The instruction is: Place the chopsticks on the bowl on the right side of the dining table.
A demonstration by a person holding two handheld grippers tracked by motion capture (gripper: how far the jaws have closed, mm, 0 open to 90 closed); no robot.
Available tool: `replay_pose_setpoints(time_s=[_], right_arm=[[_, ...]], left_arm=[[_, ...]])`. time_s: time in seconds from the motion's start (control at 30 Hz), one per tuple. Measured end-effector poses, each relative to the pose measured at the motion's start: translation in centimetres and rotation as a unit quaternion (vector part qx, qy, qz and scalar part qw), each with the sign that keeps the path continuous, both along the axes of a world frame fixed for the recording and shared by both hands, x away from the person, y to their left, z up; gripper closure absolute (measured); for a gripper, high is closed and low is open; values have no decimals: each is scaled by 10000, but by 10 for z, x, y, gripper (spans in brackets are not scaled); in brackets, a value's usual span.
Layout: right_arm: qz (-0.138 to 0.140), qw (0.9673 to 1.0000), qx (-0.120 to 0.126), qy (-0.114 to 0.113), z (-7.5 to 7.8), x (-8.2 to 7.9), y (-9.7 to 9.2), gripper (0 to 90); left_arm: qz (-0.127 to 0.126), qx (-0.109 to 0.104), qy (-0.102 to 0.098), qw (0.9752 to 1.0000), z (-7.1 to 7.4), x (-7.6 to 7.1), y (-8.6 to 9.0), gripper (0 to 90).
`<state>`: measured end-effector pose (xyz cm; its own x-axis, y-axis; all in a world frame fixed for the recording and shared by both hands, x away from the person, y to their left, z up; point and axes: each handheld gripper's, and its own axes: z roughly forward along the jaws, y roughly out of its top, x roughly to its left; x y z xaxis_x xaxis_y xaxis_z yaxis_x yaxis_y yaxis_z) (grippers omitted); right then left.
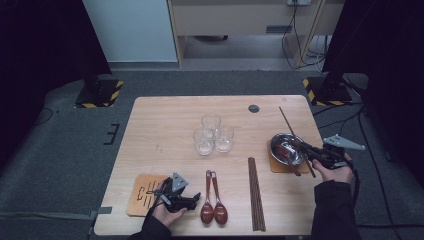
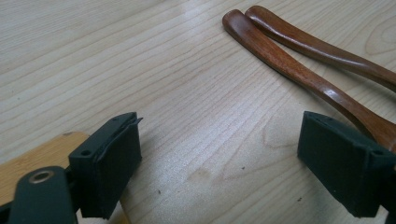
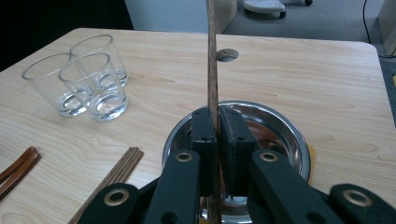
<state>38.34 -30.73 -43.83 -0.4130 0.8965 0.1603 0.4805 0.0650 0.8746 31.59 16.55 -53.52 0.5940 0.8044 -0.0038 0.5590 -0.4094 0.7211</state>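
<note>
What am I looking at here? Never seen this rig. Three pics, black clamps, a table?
A person sits at a wooden table holding a hand-operated two-jaw gripper in each hand. The high view looks down from above; the other two come from cameras riding on each gripper. The right gripper is shut on a chopstick over a metal bowl on a mat. The left gripper is open, holds nothing, and sits near two wooden spoons and another mat. Also on the table: three glasses and a bundle of chopsticks.
</note>
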Motion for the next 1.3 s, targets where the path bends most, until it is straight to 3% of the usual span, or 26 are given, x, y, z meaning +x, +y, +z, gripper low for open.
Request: replay_pose_setpoints(time_s=[0.7, 1.3], right_arm=[[2, 9997, -107, 228, -17, 24, -3, 851], [94, 9971, -488, 571, -34, 35, 6, 852]], left_arm=[[1, -1, 1, 10000, 0, 0, 0, 123], [0, -1, 1, 10000, 0, 0, 0, 123]])
